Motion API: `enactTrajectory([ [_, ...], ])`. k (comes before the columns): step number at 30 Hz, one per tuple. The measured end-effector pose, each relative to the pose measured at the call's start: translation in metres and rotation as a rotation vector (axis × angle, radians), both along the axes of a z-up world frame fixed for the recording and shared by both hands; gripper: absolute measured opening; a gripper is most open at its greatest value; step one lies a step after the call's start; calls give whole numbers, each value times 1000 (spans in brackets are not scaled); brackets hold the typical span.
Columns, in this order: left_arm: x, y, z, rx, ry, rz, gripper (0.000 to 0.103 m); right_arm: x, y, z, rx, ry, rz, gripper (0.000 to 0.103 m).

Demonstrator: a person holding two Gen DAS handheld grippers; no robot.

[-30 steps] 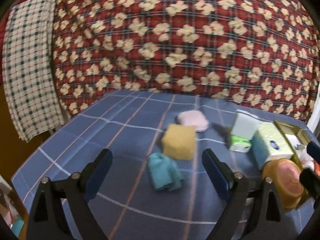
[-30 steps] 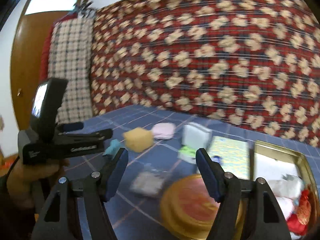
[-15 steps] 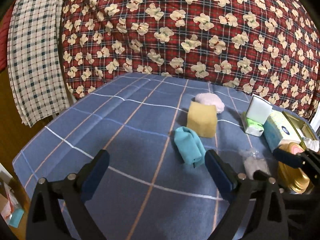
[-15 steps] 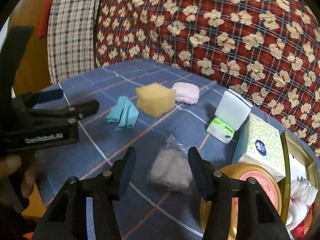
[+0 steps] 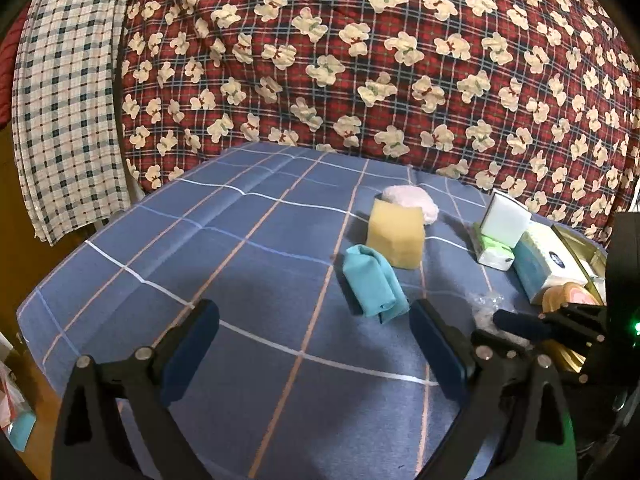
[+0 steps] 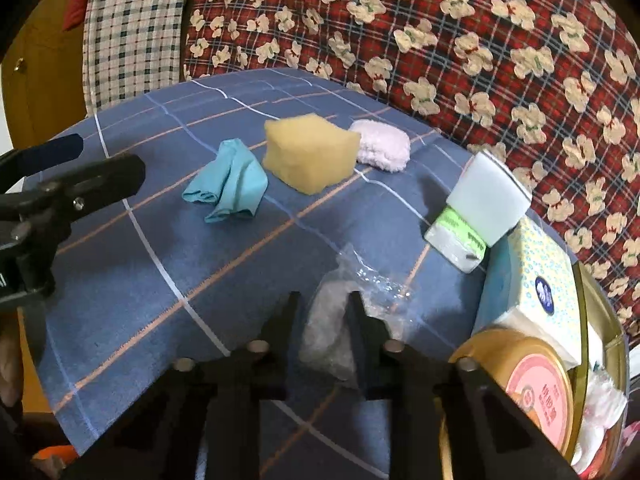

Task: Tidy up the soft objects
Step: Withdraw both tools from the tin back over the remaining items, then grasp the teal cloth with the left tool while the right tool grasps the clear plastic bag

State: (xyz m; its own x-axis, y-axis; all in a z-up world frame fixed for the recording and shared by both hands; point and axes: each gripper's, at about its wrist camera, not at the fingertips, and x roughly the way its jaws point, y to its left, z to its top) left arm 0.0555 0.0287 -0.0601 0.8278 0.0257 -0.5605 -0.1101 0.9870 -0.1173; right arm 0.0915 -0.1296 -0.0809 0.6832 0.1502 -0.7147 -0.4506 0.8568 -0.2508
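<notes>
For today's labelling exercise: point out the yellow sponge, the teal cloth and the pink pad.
yellow sponge (image 6: 310, 152), right wrist view, front face.
teal cloth (image 6: 230, 182), right wrist view, middle fold.
pink pad (image 6: 384, 148), right wrist view, fluffy top.

My left gripper (image 5: 314, 334) has black arms, blue finger pads (image 5: 191, 347) and shiny silver screws; my right gripper (image 6: 320, 316) is all black.

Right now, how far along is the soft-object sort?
Early. Done: a few soft white items already lie in the gold tin. In hand: the right hand-held gripper has closed on the clear bag of white fluff. Left: teal cloth, yellow sponge and pink puff sit loose on the blue tablecloth; the left hand-held gripper is open, empty.
</notes>
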Motion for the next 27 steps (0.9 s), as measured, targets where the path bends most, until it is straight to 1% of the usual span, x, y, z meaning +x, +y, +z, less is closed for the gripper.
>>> enactTrajectory([
  [3, 1, 0, 1, 1, -1, 0, 97, 1, 0, 3, 8, -18, 9, 11],
  [6, 2, -2, 3, -6, -10, -7, 97, 0, -4, 11, 38, -64, 5, 10],
  [11, 8, -12, 9, 32, -14, -28, 98, 1, -7, 22, 98, -130, -14, 10],
  [13, 15, -16, 9, 51, -2, -31, 98, 3, -8, 27, 118, -156, -28, 10],
  [17, 29, -18, 7, 30, 34, -58, 97, 3, -12, 33, 159, -193, -49, 10],
  [20, 43, -18, 7, 10, 67, -67, 94, 1, -14, 36, 178, -215, -54, 10],
  [22, 51, -21, 4, -1, 90, -86, 90, 1, -15, 37, 188, -223, -57, 10],
  [24, 59, -24, 1, 10, 111, -92, 78, 1, -16, 38, 195, -233, -61, 10],
  [25, 65, -26, -2, 18, 136, -101, 76, 2, -16, 39, 197, -235, -63, 10],
  [26, 68, -27, -4, 21, 150, -98, 68, 2, -16, 40, 202, -244, -65, 10],
  [27, 71, -28, -7, 19, 159, -99, 62, 2, -16, 40, 202, -249, -65, 10],
])
